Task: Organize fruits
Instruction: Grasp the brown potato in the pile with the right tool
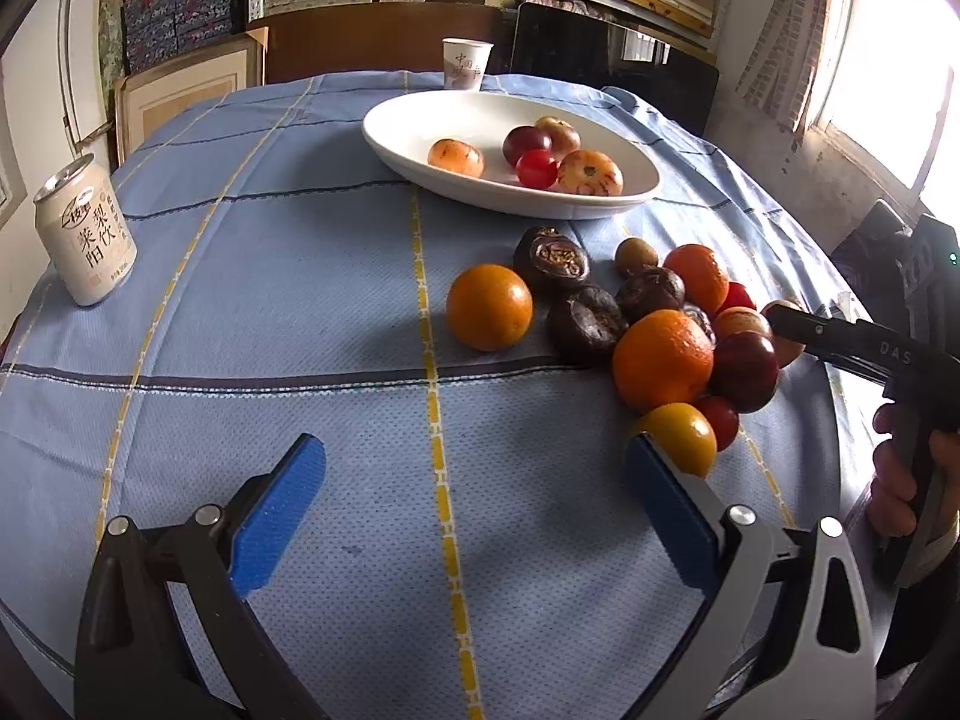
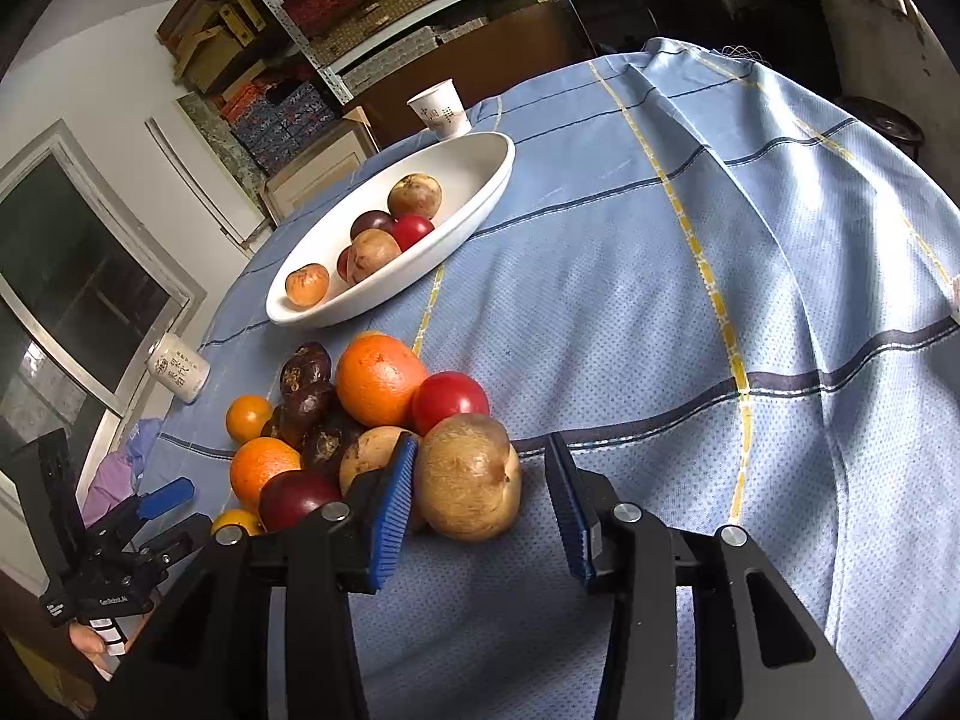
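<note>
A white oval bowl (image 1: pixel 600 204) (image 2: pixel 492 180) holds several small fruits on the blue tablecloth. In front of it lies a pile of oranges (image 1: pixel 663 360), dark brown fruits (image 1: pixel 585 324), red tomatoes and plums. In the right wrist view a brownish-yellow fruit (image 2: pixel 468 480) at the pile's near edge sits between the blue pads of my right gripper (image 2: pixel 486 480). The left pad touches it and the right pad stands a little clear, so the gripper is open. My left gripper (image 1: pixel 480 480) hangs wide open over bare cloth, with a yellow fruit (image 1: pixel 681 435) beside its right finger.
A drink can (image 1: pixel 84 234) stands at the table's left edge and a paper cup (image 1: pixel 467 63) behind the bowl. A lone orange (image 1: pixel 489 306) lies left of the pile. A person's hand (image 1: pixel 900 480) grips the right tool's handle. Shelves and boxes fill the background.
</note>
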A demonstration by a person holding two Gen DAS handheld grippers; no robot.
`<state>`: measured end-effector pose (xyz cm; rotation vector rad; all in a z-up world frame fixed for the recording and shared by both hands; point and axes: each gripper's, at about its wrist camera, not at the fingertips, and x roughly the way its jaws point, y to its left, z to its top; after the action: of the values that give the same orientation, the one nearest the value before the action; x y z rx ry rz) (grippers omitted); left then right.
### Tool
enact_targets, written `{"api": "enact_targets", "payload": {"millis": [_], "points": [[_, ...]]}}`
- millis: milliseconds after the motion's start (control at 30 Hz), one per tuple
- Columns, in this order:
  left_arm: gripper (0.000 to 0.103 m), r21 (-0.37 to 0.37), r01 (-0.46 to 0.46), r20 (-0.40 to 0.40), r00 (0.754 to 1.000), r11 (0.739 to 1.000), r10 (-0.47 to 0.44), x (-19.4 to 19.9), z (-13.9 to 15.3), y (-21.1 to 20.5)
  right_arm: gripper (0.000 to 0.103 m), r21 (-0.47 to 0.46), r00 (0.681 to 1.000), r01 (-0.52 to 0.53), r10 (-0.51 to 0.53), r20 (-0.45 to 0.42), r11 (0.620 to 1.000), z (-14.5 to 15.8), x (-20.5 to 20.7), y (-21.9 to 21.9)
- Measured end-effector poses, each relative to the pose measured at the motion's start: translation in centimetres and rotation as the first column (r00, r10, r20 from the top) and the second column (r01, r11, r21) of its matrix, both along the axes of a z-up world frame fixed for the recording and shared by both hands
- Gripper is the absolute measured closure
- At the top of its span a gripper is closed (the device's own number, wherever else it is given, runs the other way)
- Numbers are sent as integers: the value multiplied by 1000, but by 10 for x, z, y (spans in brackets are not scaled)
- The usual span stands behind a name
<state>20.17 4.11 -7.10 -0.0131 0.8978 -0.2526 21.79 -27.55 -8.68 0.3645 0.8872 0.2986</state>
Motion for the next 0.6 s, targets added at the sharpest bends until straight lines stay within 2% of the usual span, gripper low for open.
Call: {"api": "enact_targets", "payload": {"millis": [67, 133, 367, 433, 533, 600], "points": [[5, 2, 19, 17, 1000, 1000, -19, -3, 2, -2, 59, -4, 1000, 0, 1, 2, 1000, 0, 0, 0], [5, 4, 52, 39, 998, 999, -52, -7, 5, -7, 68, 24, 1000, -18, 18, 7, 1000, -1, 0, -2], [5, -15, 235, 83, 969, 972, -233, -23, 14, -38, 69, 76, 1000, 6, -7, 9, 997, -2, 0, -10], [17, -36, 257, 77, 964, 966, -254, -23, 15, -43, 69, 76, 1000, 11, -11, 5, 997, -3, 0, -11], [34, -78, 263, 25, 965, 962, -261, -13, 10, -48, 68, 72, 1000, 5, -6, 7, 997, -2, 0, -10], [39, -99, 257, -7, 966, 961, -259, -7, 5, -49, 68, 74, 1000, 1, -1, 5, 997, -2, 0, -10]]}}
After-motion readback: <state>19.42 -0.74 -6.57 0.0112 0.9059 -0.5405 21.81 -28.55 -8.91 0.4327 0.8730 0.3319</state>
